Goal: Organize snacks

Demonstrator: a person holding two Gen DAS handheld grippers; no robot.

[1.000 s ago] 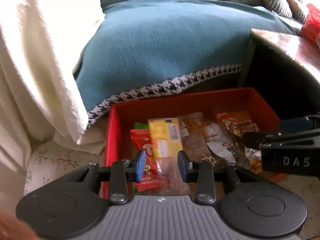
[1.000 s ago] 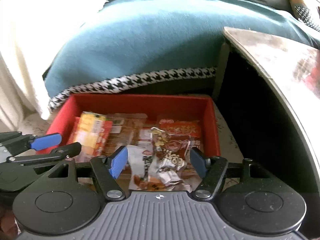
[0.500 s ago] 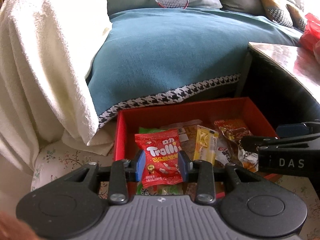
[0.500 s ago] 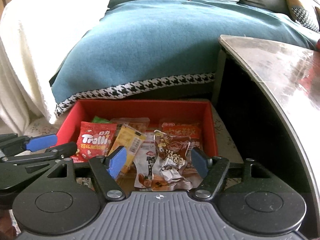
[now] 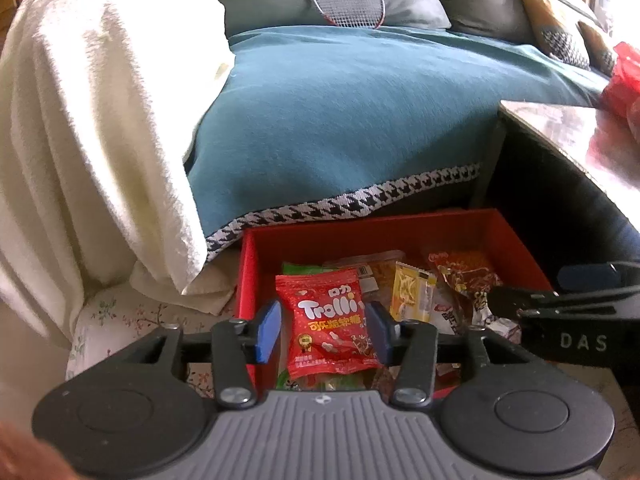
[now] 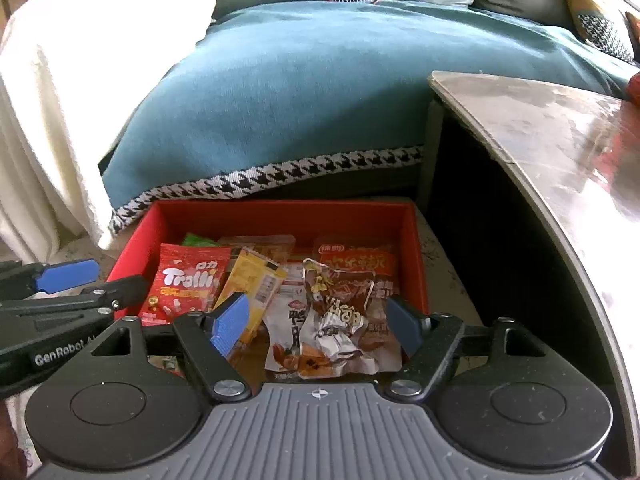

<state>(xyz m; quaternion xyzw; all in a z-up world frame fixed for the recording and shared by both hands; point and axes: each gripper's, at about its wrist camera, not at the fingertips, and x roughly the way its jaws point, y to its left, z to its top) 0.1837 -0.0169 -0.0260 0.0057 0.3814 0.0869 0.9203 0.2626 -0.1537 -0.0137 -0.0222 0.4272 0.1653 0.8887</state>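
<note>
My left tool (image 5: 323, 330) hangs released over the red box (image 5: 400, 227), its blue pads (image 5: 269, 327) standing clear on either side of the red Trolli gummy packet (image 5: 329, 322), which lies in the box's left part (over a green packet). My right tool (image 6: 318, 325) is spread wide above the crumpled brown snack packet (image 6: 340, 312), grasping nothing. A yellow packet (image 6: 252, 280) lies between the two.

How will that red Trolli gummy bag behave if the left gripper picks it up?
The Trolli gummy bag is a small, puffy foil pouch, so probably light and floppy, sagging below the fingers. Its glossy film looks slippery, so it may slide. Nothing about it suggests fragility.
</note>
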